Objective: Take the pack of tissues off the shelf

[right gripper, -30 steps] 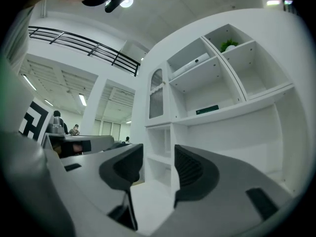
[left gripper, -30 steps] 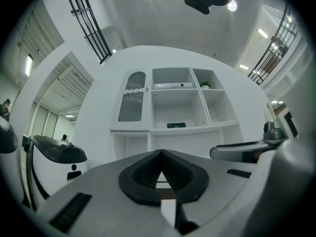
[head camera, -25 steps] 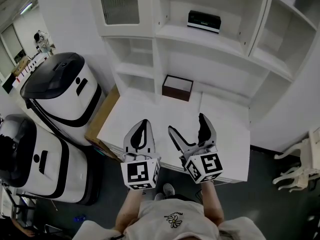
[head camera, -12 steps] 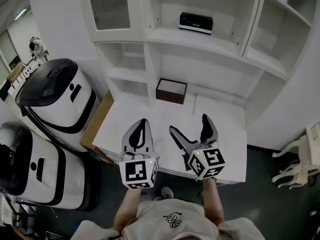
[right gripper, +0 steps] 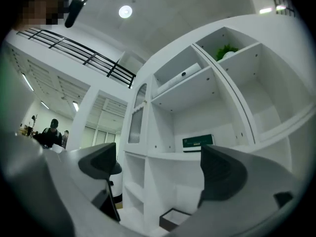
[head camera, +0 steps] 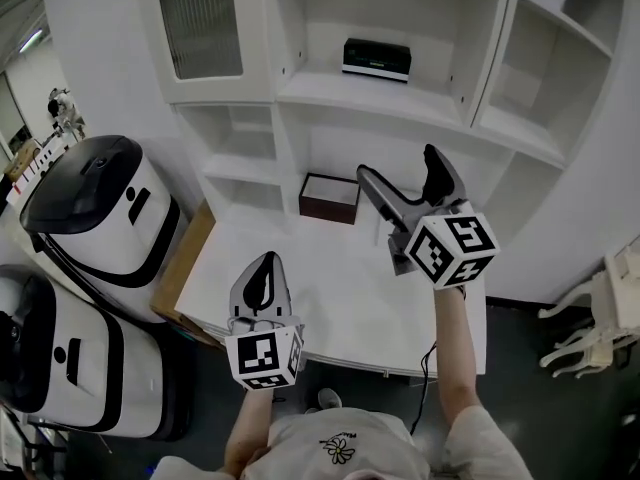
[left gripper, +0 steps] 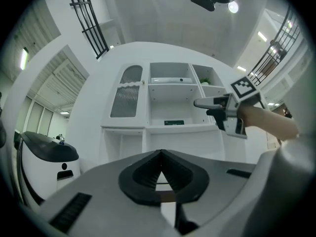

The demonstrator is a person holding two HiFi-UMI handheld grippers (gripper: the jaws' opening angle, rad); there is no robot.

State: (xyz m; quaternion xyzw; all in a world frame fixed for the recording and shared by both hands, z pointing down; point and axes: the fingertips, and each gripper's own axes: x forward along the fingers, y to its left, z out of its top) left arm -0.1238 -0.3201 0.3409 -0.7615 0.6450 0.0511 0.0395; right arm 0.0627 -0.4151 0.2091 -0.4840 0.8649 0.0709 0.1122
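Observation:
The pack of tissues (head camera: 376,59), dark green with a white band, lies on the middle shelf of the white cabinet (head camera: 400,103). My right gripper (head camera: 397,163) is raised in front of the shelving, below and a little right of the pack, open and empty. In the right gripper view the pack (right gripper: 198,142) shows between the spread jaws of the right gripper (right gripper: 160,164), well ahead. My left gripper (head camera: 262,261) hangs low over the white desk (head camera: 330,298), shut with nothing in it. The left gripper view shows the left gripper (left gripper: 160,154), the pack (left gripper: 174,123) and the right gripper (left gripper: 217,105).
A dark brown open box (head camera: 330,198) stands at the back of the desk under the shelves. Two white and black machines (head camera: 95,203) stand on the floor at left. A glass cabinet door (head camera: 200,28) is upper left; a white chair (head camera: 600,318) is right.
My right gripper has risen from over the desk up toward the shelf with its jaws a little wider. The left gripper stays low and shut.

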